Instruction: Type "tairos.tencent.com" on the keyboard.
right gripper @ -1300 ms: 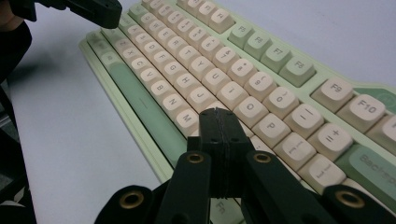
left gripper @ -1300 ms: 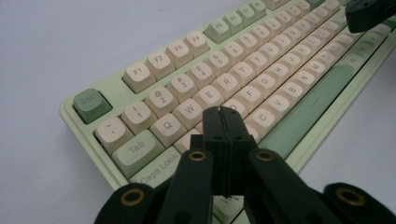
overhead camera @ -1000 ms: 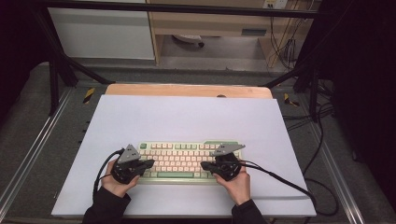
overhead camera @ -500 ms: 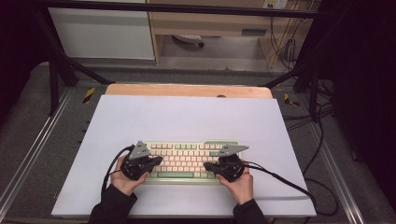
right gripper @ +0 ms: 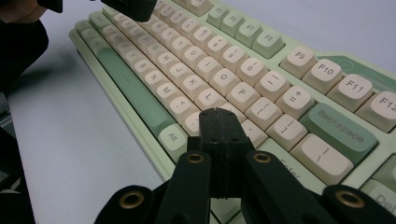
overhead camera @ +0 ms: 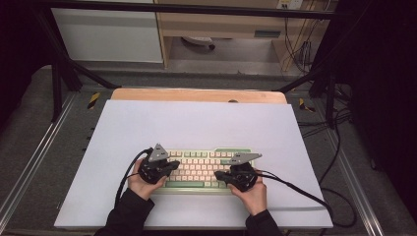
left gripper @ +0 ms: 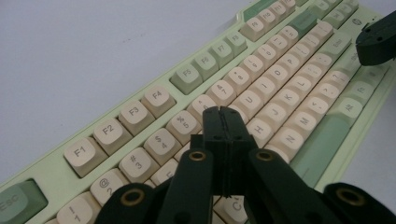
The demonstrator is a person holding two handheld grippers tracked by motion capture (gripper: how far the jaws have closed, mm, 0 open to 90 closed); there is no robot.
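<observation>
the green and cream keyboard point(overhead camera: 204, 169) lay near the front edge of the pale table top point(overhead camera: 196, 123), long side toward the person. the left gripper point(overhead camera: 169, 166) hung over the keyboard's left end, its two black jaws pressed flat together with nothing between them; in the left gripper view its tip point(left gripper: 223, 122) stood just above the letter rows below the number keys. the right gripper point(overhead camera: 220, 174) sat over the right end, jaws likewise closed on nothing, its tip point(right gripper: 219, 122) above the keys near the enter key point(right gripper: 285, 170). a black cable point(overhead camera: 300, 194) trailed off to the right across the table.
</observation>
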